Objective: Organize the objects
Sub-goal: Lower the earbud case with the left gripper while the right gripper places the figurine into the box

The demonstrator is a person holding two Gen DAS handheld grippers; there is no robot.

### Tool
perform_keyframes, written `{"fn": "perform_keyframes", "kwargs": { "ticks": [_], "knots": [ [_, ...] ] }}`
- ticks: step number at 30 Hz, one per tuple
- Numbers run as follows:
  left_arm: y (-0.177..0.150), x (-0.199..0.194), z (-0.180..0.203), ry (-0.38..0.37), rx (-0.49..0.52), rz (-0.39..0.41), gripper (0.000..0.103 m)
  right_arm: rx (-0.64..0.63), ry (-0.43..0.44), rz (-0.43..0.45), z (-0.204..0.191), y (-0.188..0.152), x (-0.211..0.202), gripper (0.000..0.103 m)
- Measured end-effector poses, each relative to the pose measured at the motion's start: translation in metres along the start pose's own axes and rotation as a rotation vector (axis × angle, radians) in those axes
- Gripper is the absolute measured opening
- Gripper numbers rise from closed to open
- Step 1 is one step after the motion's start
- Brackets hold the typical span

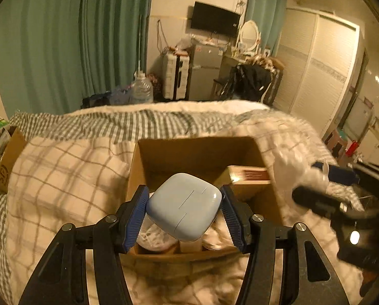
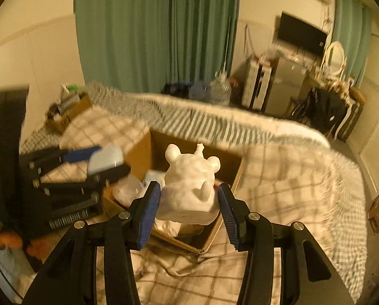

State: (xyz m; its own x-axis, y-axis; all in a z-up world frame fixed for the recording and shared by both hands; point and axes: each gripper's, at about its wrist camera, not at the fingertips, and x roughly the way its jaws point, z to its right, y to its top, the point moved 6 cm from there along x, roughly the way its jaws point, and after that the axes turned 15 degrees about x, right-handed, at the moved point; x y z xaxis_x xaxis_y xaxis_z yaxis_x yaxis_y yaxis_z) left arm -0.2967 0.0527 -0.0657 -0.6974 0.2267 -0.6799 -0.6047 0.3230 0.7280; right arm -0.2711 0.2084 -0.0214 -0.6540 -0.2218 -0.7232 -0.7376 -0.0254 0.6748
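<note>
From the left wrist view, the left tongs point(image 1: 184, 209) hold a pale blue case point(image 1: 184, 207), squeezed from both sides so it cannot drop. It hangs over the near end of an open cardboard box point(image 1: 143, 162) on the bed point(image 1: 62, 167). Inside the box are a brown carton point(image 1: 250, 175) on the right and some white things I cannot make out. A second box point(image 1: 9, 152) full of small things sits far left.

From the right wrist view, the right tongs point(image 2: 189, 203) hold a white bear figure point(image 2: 189, 180) by its bottom part, standing up, over the same box point(image 2: 230, 175). Maybe both things are being sorted.
</note>
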Motion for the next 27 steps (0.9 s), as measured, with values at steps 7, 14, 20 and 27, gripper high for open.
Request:
{"fn": "perform_keyframes", "kwargs": {
  "ticks": [7,14,20,27],
  "knots": [
    [-0.006,0.052,-0.014,-0.007,-0.024,-0.043,0.059,-0.004,0.025,-0.085,0.006,-0.017,0.05,0.047],
    [-0.003,0.07,-0.018,-0.057,-0.09,-0.059,0.065,0.031,0.06,-0.069,0.014,-0.015,0.057,0.048],
    [0.006,0.044,-0.013,-0.017,-0.07,-0.008,0.083,0.055,0.006,-0.013,0.024,-0.008,0.034,0.062],
    [0.024,-0.03,0.0,0.019,-0.006,0.063,0.093,0.078,-0.084,0.077,0.028,0.002,-0.034,0.067]
  ]
}}
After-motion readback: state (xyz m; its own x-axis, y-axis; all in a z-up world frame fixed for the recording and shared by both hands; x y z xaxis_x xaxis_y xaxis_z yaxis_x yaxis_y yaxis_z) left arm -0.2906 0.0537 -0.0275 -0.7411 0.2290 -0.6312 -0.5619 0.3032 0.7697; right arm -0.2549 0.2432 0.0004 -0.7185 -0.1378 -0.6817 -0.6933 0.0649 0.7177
